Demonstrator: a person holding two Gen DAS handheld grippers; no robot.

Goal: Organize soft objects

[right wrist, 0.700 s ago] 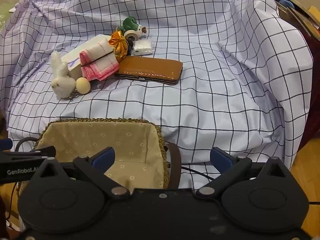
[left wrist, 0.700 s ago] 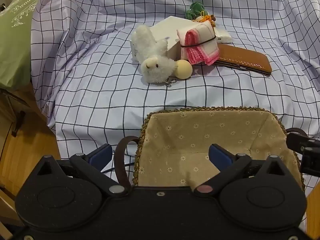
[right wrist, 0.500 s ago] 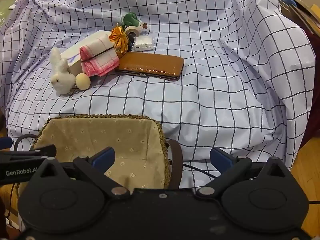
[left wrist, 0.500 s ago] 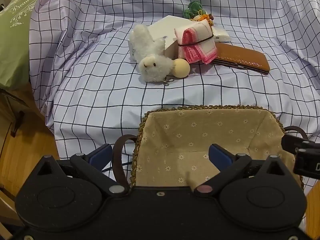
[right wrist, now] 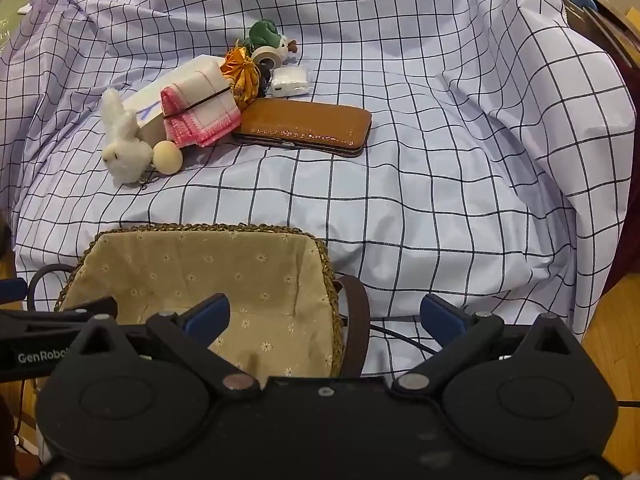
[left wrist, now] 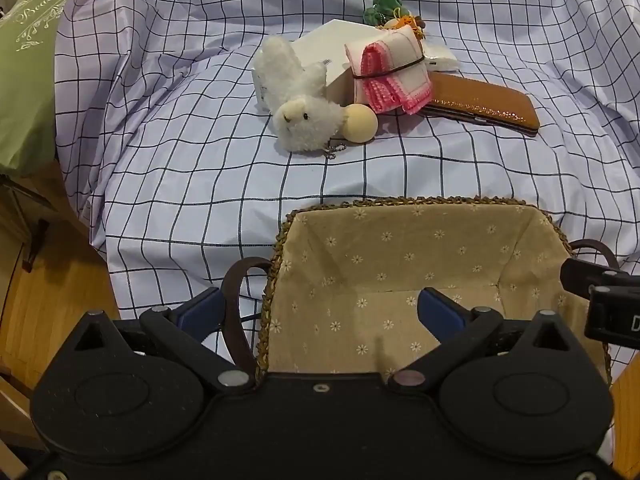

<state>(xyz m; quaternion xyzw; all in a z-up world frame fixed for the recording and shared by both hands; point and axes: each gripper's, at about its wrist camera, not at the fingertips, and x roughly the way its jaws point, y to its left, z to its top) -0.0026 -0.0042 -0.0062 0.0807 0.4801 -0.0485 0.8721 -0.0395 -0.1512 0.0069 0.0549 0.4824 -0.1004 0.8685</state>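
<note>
Both hand-held grippers sat low over the near edge, jaws spread wide, nothing in either. Left hand-held gripper (left wrist: 322, 306) straddled the left wall of the fabric-lined basket (left wrist: 404, 202); right hand-held gripper (right wrist: 324, 314) straddled its right wall, by the brown strap handle (right wrist: 356, 320). Basket interior showed only its liner, so by my reading no soft object had gone in yet. The task's things lay in a cluster ahead, beyond the basket's far rim, on the checked cloth (left wrist: 192, 152): white plush rabbit (left wrist: 298, 114) nearest, a cream ball (left wrist: 360, 123) touching its right side, a small chain trailing below it. Behind them a banded pink-and-white folded cloth (left wrist: 390, 72) leaned on a white box (left wrist: 332, 46); a brown leather case (right wrist: 306, 126), hard-looking, lay just to the right, and a green plush toy (right wrist: 264, 32) sat farthest back. From the left camera the rabbit lay straight ahead and slightly left; from the right camera it lay well off to the left. Left hand judged the nearer. Rabbit's long axis ran ears-back, head toward me, slightly diagonal, so I judged a grasp across the body would suit.
</note>
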